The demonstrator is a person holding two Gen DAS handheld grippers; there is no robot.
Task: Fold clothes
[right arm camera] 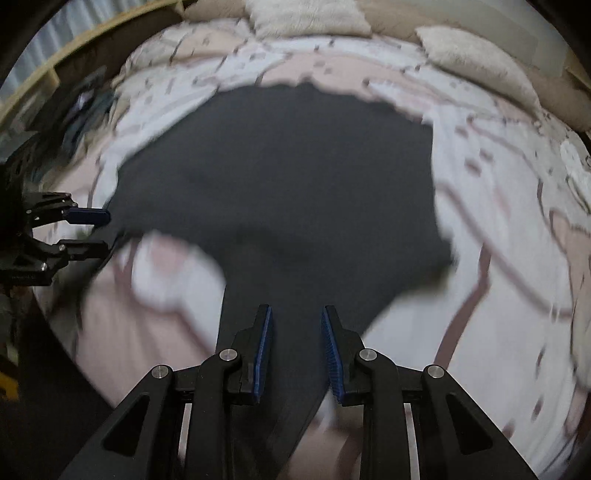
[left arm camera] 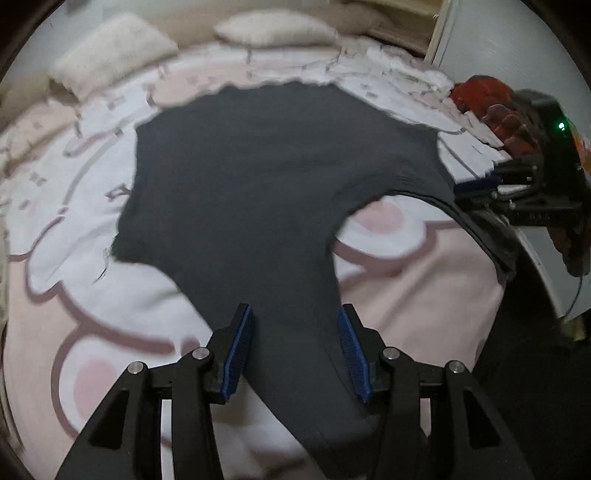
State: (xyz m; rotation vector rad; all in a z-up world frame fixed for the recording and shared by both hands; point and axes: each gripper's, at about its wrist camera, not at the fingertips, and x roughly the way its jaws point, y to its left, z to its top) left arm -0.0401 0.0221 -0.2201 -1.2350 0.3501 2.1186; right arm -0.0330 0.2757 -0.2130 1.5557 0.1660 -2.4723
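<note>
Left tool (left arm camera: 295, 350): jaws spread wide, blue pads (left arm camera: 240, 354) on either side of a strip of the dark garment (left arm camera: 258, 177), not clamping it. The strip runs between the fingers and on under the tool body.

Right tool (right arm camera: 295, 350): same picture, jaws apart, another strip of the garment passes between the pads (right arm camera: 263, 354) without being pinched. Pads look clear of the cloth, though blur makes contact hard to call.

Cross-views agree: right tool (left arm camera: 491, 188) shows at the right edge of the left wrist view with its fingers parted, near the garment's outer strip. Part of a hand (left arm camera: 506, 129) sits on it, a green light (left arm camera: 561, 126) glowing on the body. Left tool (right arm camera: 88, 232) shows at the left edge of the right wrist view, fingers parted too, at the garment's edge.

Garment: dark grey, spread flat on the bed (left arm camera: 92, 295), wide part far from both tools, two narrower strips reaching back toward them. Far edge is wavy.

Bed cover (right arm camera: 498, 258) is pink and white with a cartoon print. Two pale pillows (left arm camera: 273, 31) lie at the far end. Both views motion-blurred.
</note>
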